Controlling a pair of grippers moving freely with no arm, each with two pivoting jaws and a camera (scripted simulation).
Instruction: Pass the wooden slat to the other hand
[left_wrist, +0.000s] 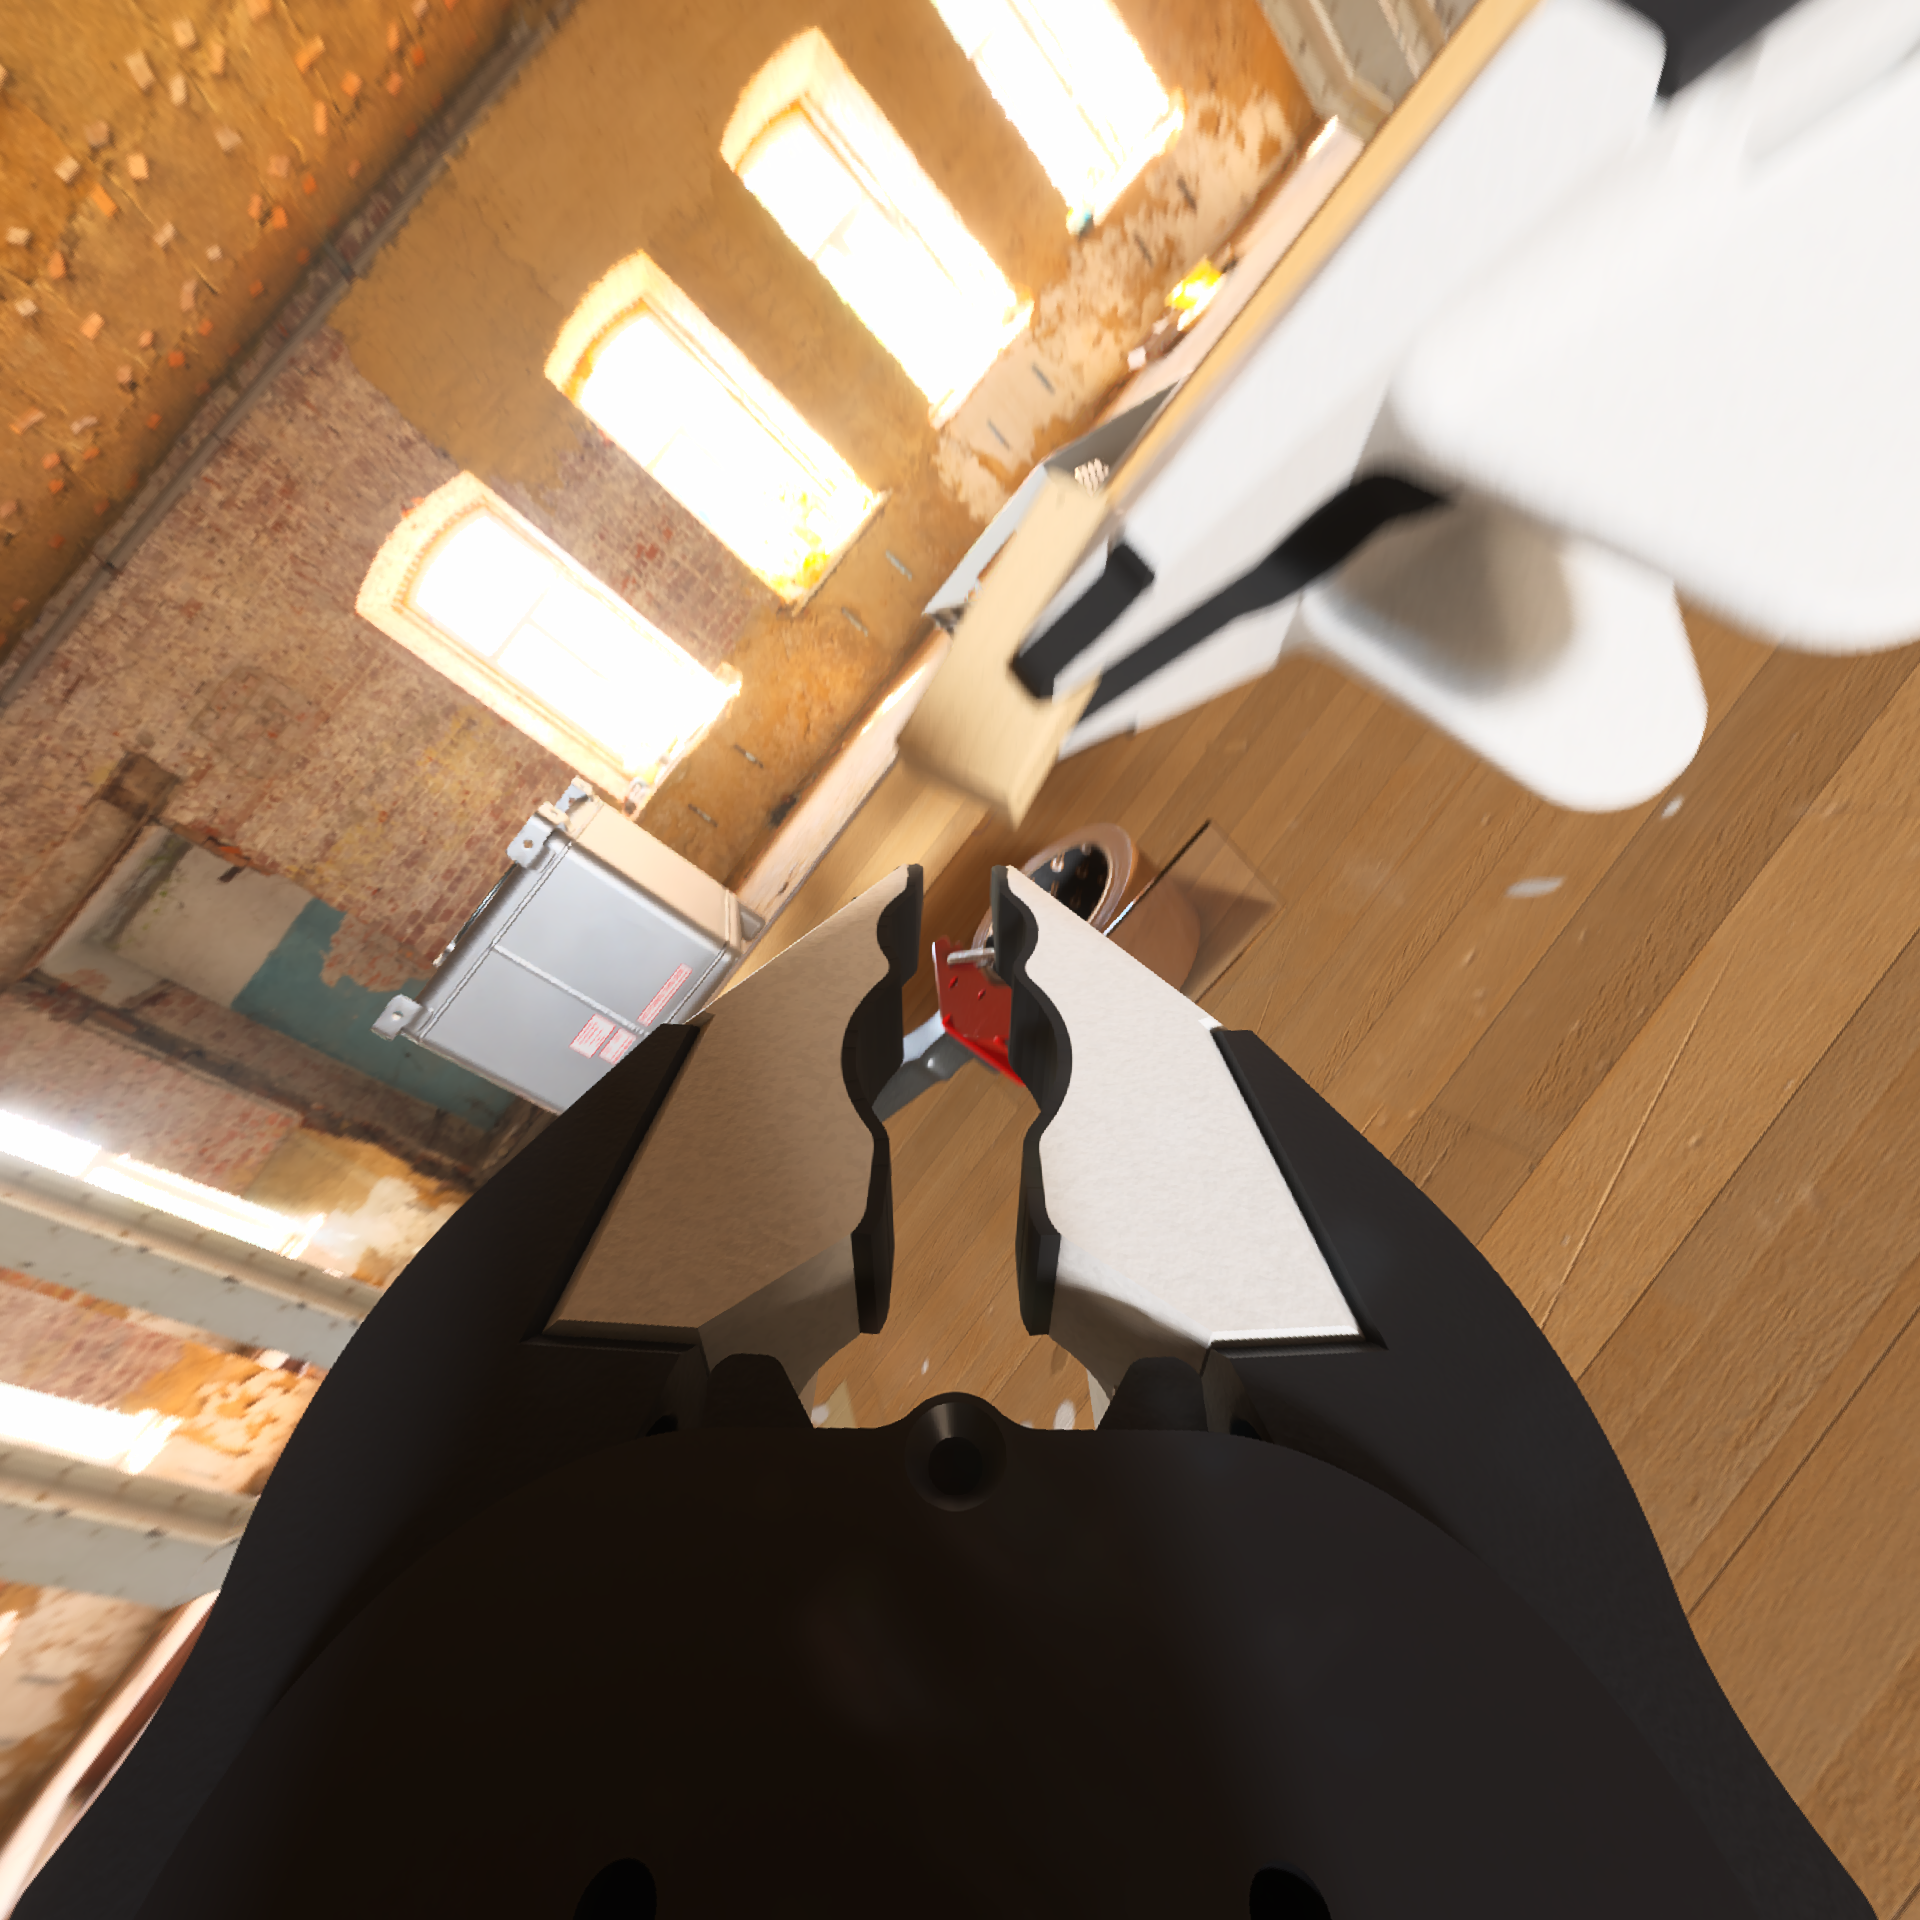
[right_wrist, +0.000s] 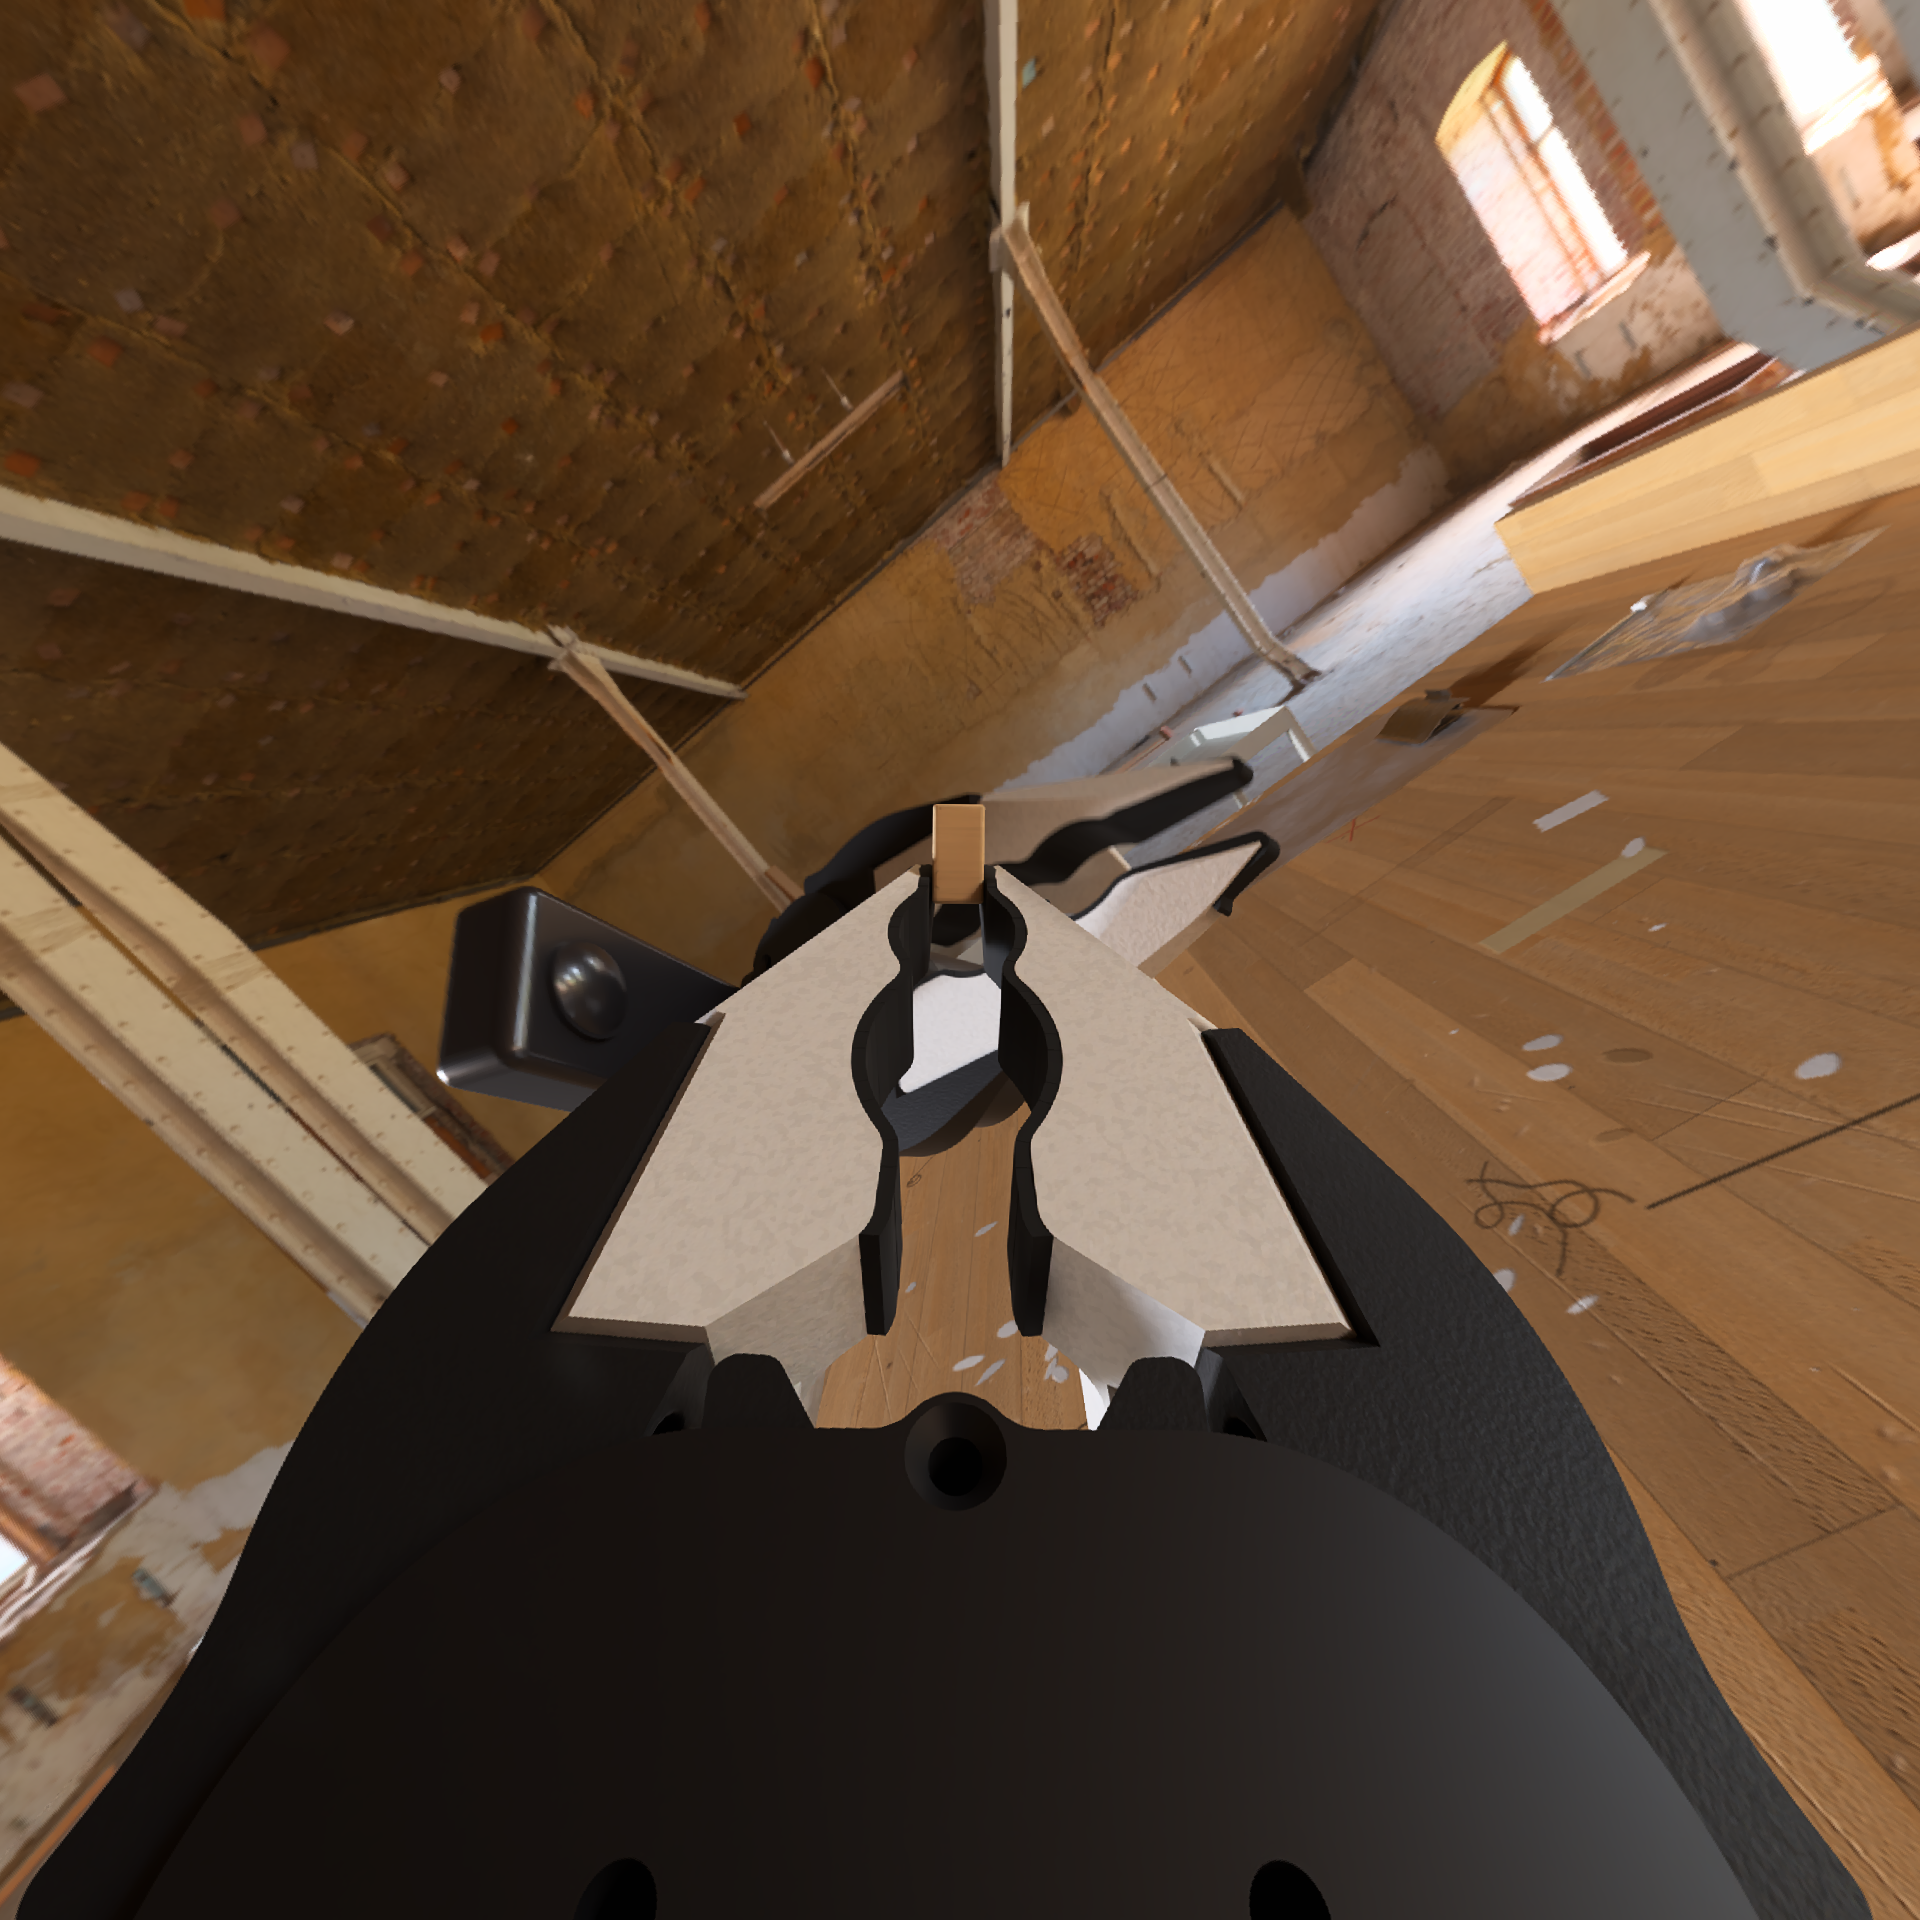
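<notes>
1. The left tool is made of a black body, speckled cream fingers and black pads.
2. The right tool is coloured the same way: black, speckled cream, black.
3. The wooden slat is seen as light tan.
4. The desk is covered in warm brown planks with fine grain lines, and small white specks are dotted on it.
5. A black scribble is drawn on the planks.
6. A bright red bracket is seen with a grey metal piece.
7. A silver-grey metal box is marked with small red and white stickers.
</notes>
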